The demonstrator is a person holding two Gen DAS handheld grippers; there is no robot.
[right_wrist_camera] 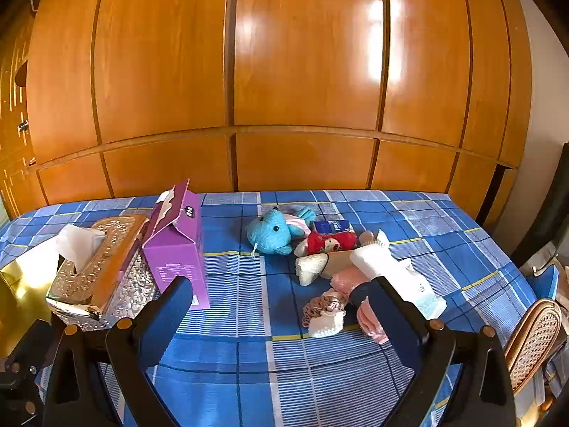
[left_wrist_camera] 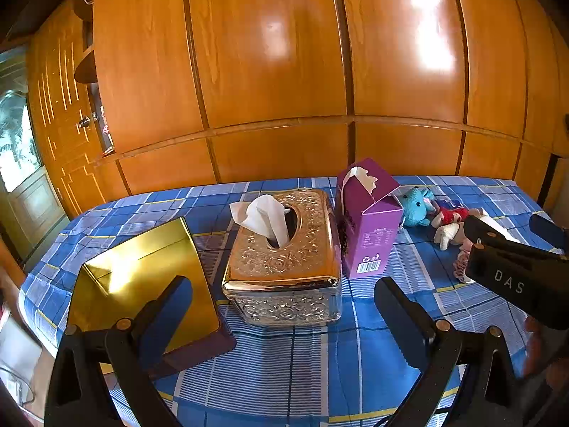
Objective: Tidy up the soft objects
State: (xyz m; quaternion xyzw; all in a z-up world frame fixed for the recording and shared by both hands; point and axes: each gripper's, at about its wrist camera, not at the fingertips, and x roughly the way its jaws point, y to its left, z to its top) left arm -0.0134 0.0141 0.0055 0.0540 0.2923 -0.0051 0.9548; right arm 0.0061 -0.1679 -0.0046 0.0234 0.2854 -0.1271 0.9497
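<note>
A pile of soft things lies on the blue checked cloth: a blue plush toy (right_wrist_camera: 272,231), a red and white plush (right_wrist_camera: 329,242), a beige plush (right_wrist_camera: 313,267), pink cloth (right_wrist_camera: 350,279), a frilly sock (right_wrist_camera: 325,315) and a white tissue pack (right_wrist_camera: 398,277). My right gripper (right_wrist_camera: 281,306) is open and empty, hovering just in front of the pile. My left gripper (left_wrist_camera: 282,302) is open and empty in front of the ornate gold tissue box (left_wrist_camera: 284,252). The blue plush (left_wrist_camera: 418,206) shows far right in the left wrist view, with the right gripper (left_wrist_camera: 512,227) near it.
A purple tissue carton (right_wrist_camera: 177,249) stands between the gold box (right_wrist_camera: 99,267) and the pile. A shiny gold flat box (left_wrist_camera: 142,274) lies left of the tissue box. A wooden wardrobe (right_wrist_camera: 302,71) backs the bed. A rattan chair (right_wrist_camera: 533,338) stands at the right edge.
</note>
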